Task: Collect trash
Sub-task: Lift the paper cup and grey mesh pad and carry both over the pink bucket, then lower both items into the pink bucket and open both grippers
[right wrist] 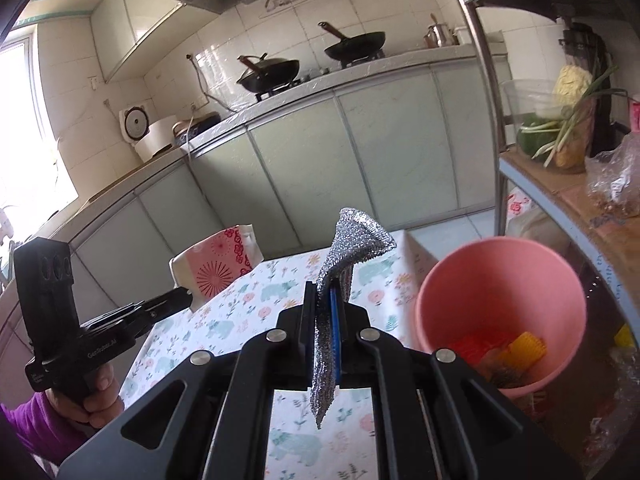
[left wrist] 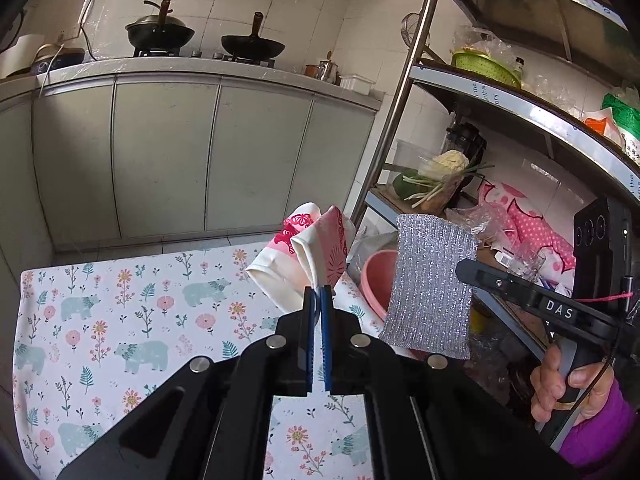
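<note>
My left gripper [left wrist: 319, 294] is shut on a pink and white paper packet [left wrist: 308, 256] and holds it above the table's far right corner; the packet also shows in the right wrist view [right wrist: 218, 262]. My right gripper [right wrist: 326, 296] is shut on a silver scouring cloth [right wrist: 348, 248], which hangs through the jaws; in the left wrist view the cloth [left wrist: 430, 286] hangs in front of the pink bin. The pink bin [right wrist: 500, 280] stands off the table's right edge, lower right of my right gripper, with orange and red scraps [right wrist: 504, 350] inside.
The table has a floral bear tablecloth [left wrist: 120, 320]. A metal shelf rack [left wrist: 404, 80] with vegetables and bags stands at the right. Pale green cabinets [left wrist: 200, 152] with two woks on the counter are behind.
</note>
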`<state>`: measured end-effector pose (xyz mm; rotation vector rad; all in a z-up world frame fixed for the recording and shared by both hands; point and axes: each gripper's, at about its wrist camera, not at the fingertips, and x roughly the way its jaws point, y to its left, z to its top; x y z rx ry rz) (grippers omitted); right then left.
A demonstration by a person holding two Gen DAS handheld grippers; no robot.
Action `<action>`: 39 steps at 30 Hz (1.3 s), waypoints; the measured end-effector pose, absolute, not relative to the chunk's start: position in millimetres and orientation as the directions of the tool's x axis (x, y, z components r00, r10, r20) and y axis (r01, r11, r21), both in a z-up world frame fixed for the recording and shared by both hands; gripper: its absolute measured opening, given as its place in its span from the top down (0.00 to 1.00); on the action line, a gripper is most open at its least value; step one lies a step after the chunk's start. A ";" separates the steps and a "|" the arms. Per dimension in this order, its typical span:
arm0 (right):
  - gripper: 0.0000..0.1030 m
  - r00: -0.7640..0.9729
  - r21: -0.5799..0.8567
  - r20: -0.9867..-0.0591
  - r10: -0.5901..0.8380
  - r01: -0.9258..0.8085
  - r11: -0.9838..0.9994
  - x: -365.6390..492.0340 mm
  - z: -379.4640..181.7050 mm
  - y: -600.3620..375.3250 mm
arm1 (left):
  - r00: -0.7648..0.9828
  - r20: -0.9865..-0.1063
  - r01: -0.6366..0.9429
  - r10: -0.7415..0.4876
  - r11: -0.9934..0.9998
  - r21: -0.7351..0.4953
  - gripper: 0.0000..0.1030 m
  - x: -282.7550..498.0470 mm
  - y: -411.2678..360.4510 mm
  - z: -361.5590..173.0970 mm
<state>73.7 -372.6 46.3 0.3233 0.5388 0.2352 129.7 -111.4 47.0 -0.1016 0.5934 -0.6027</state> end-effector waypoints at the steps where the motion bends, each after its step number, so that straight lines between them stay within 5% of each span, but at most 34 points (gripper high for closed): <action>1: 0.93 0.839 0.358 -0.461 0.289 -0.123 0.926 73.7 47.4 -378.0 | 0.660 -0.495 0.512 -0.566 0.820 -0.256 0.98 130.5 -116.8 48.6; 15: 0.93 0.857 0.301 -0.504 0.105 0.060 0.952 83.3 27.4 -450.3 | 0.556 -0.547 0.633 -0.626 0.745 -0.209 0.98 153.8 -230.0 41.1; 32: 0.93 0.788 0.305 -0.613 0.057 0.170 0.937 112.6 -29.1 -487.5 | 0.436 -0.687 0.678 -0.581 0.715 -0.174 0.97 188.6 -332.2 -23.0; 39: 0.78 0.761 0.302 -0.646 0.057 0.186 0.935 116.2 -41.5 -491.1 | 0.437 -0.702 0.668 -0.562 0.725 -0.166 0.94 194.8 -341.5 -34.1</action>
